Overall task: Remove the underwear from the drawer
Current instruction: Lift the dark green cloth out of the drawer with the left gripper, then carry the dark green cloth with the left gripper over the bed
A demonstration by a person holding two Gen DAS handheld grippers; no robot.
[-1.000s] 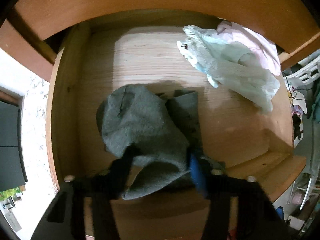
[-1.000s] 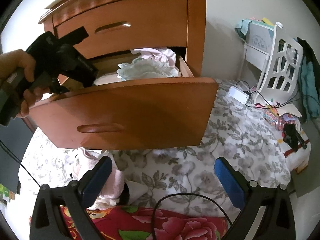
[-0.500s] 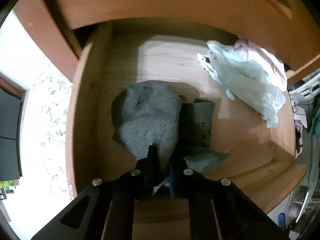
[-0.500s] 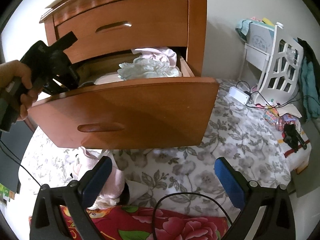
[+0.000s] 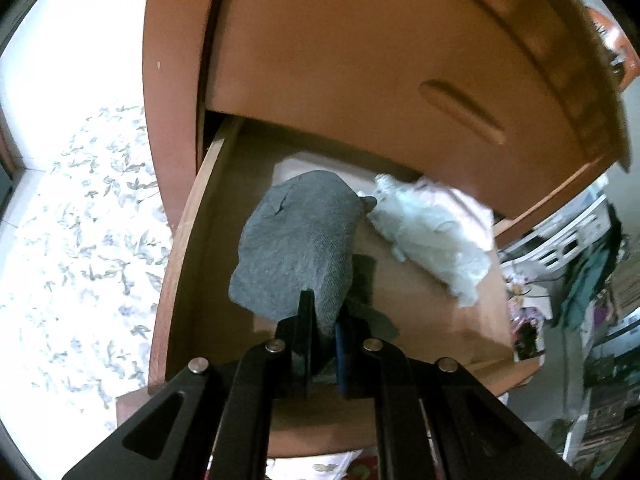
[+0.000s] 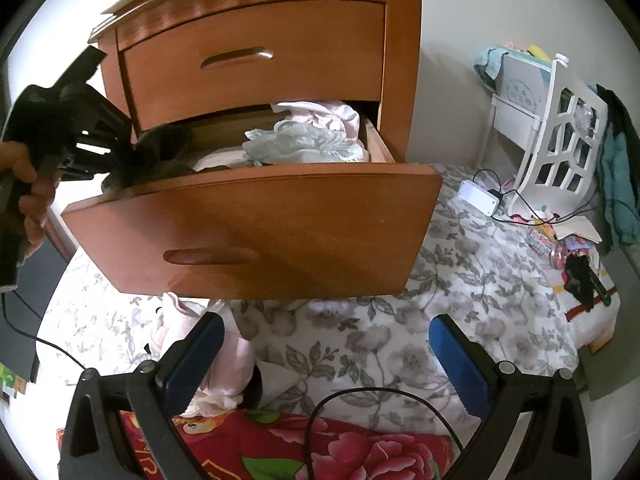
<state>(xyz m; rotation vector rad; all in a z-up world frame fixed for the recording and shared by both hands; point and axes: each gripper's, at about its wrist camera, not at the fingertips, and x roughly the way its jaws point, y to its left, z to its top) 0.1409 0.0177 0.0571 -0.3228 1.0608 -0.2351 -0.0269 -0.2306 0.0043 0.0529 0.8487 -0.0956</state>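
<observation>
The wooden drawer [image 5: 188, 240] [image 6: 256, 232] of the bedside chest stands pulled out. My left gripper [image 5: 324, 320] is shut on a grey underwear [image 5: 296, 248], which hangs bunched from the pads above the drawer floor. From the right wrist view, the left gripper [image 6: 120, 152] sits at the drawer's left end in a person's hand [image 6: 28, 196], the grey underwear [image 6: 160, 148] dark at its tip. A pale mint lacy garment [image 5: 432, 240] [image 6: 308, 146] and a pink one [image 6: 316, 114] lie at the drawer's right. My right gripper [image 6: 320, 360] hovers open over the bed, holding nothing.
The upper drawer [image 6: 248, 68] is closed just above the open one. A pink garment [image 6: 224, 368] lies on the floral sheet [image 6: 440, 280] below the drawer front. A red flowered blanket [image 6: 320, 448], a black cable [image 6: 360, 396], a white adapter [image 6: 478, 198] and a white chair [image 6: 560, 128] are nearby.
The left gripper's jaws closed on the grey underwear, then rose and drew back toward the drawer's left front, lifting the cloth off the drawer floor. The right gripper stayed still.
</observation>
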